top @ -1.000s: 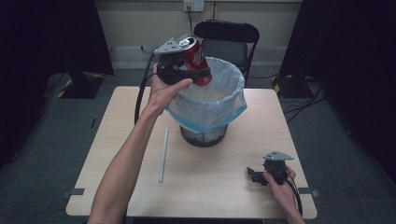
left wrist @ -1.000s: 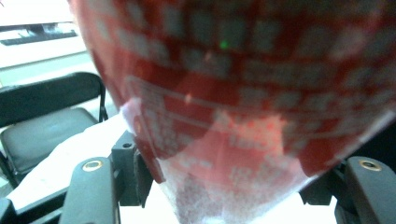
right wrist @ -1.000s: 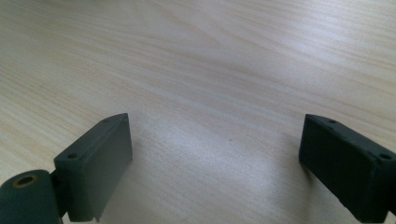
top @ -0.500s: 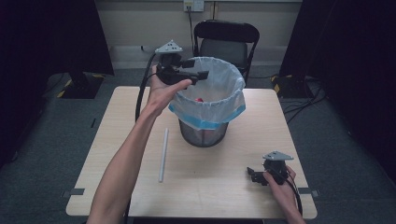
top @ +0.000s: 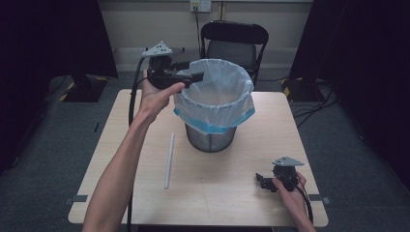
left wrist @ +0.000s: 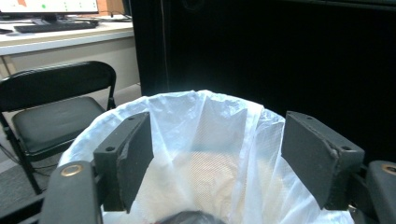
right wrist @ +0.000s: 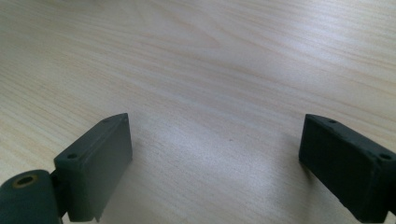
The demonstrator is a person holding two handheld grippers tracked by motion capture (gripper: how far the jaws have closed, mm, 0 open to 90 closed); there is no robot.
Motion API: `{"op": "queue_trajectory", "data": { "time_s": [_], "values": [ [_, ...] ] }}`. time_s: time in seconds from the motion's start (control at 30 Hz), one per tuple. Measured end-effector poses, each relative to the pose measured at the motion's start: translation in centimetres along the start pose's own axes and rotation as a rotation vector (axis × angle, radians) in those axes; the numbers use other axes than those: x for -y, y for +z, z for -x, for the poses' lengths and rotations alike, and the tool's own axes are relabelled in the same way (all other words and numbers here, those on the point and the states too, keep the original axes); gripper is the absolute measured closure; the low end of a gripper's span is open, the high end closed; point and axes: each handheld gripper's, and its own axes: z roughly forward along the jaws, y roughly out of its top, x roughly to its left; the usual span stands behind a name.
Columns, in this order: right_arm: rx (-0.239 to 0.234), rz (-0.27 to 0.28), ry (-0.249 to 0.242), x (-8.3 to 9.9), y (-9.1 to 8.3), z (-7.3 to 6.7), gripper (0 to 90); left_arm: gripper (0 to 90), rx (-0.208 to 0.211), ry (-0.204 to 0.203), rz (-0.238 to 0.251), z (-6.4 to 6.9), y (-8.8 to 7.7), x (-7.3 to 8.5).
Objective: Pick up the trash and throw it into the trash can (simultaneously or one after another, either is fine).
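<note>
Hand-held gripper (right wrist: pixel 217 163) spread over table (right wrist: pixel 210 60).

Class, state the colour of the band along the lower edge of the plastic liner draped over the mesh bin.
Blue band on the white plastic liner, clearest in the high view.

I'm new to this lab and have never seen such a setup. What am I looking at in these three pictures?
A person holds a two-fingered gripper in each hand. The high view looks down on a wooden table. The left gripper hovers open at the rim of a mesh bin lined with a plastic bag. The right gripper rests low near the table's edge, also open. A white stick lies on the table. The other two pictures come from cameras riding on each gripper. Nothing is held.
</note>
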Motion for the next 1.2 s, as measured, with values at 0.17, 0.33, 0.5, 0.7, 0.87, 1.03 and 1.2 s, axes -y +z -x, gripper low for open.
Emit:
{"op": "queue_trajectory", "data": {
  "time_s": [0.17, 0.33, 0.5, 0.7, 0.87, 1.03, 1.2],
  "values": [
    [0.0, 0.0, -0.001, 0.0, 0.0, 0.0, 8.8, 25.6, -0.009, -0.009, 0.015, -0.3, -1.7, 0.3],
    [0.0, 0.0, 0.0, 0.0, 0.0, 0.0, 8.8, 25.6, -0.02, -0.006, 0.016, -0.5, -2.8, 0.8],
    [0.0, 0.0, 0.0, 0.0, 0.0, 0.0, 8.8, 28.1, -0.036, -0.042, 0.001, -1.0, -4.5, 1.7],
    [0.0, 0.001, 0.0, 0.0, 0.0, 0.0, 8.8, 27.1, -0.042, -0.034, -0.015, -1.0, -6.3, 2.9],
    [0.0, 0.0, -0.001, 0.0, 0.0, 0.0, 8.8, 27.2, -0.056, -0.017, -0.023, -0.8, -7.6, 4.1],
    [0.0, 0.0, 0.0, 0.0, 0.0, 0.0, 8.8, 27.9, -0.062, -0.022, -0.004, -0.6, -8.8, 5.6],
    [0.0, 0.0, -0.001, 0.0, 0.0, 0.0, 8.8, 29.0, -0.079, -0.013, -0.034, -0.3, -9.8, 7.6]
  ]
}}
